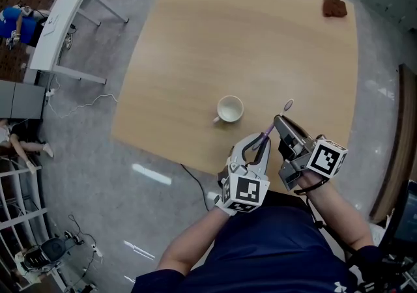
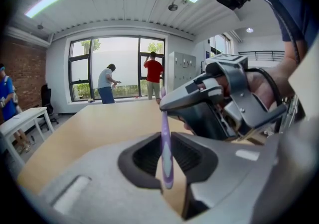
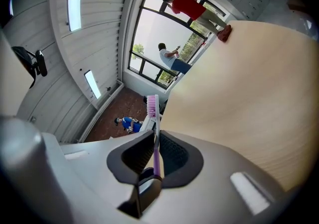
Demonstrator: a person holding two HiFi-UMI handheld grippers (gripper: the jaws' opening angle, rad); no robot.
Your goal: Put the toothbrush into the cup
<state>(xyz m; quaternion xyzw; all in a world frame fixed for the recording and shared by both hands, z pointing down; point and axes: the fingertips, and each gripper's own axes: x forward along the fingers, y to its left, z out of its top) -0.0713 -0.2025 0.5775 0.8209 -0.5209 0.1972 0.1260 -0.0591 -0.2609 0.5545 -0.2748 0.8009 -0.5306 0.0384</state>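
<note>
A purple toothbrush (image 1: 268, 131) hangs in the air over the table's near edge, held by both grippers. My left gripper (image 1: 260, 143) is shut on its handle end (image 2: 166, 153), with the pads on either side. My right gripper (image 1: 281, 120) is shut on the shaft further up, and the bristle head (image 3: 152, 104) sticks out past its jaws. In the left gripper view the right gripper (image 2: 199, 106) sits just beyond my jaws. The white cup (image 1: 229, 109) stands upright on the wooden table (image 1: 260, 38), a little to the left of and beyond both grippers, with its handle toward the near left.
A brown cloth (image 1: 335, 4) lies at the table's far right corner. A white side table (image 1: 58, 21) and cables are on the floor to the left. Two people (image 2: 149, 76) stand at the far window.
</note>
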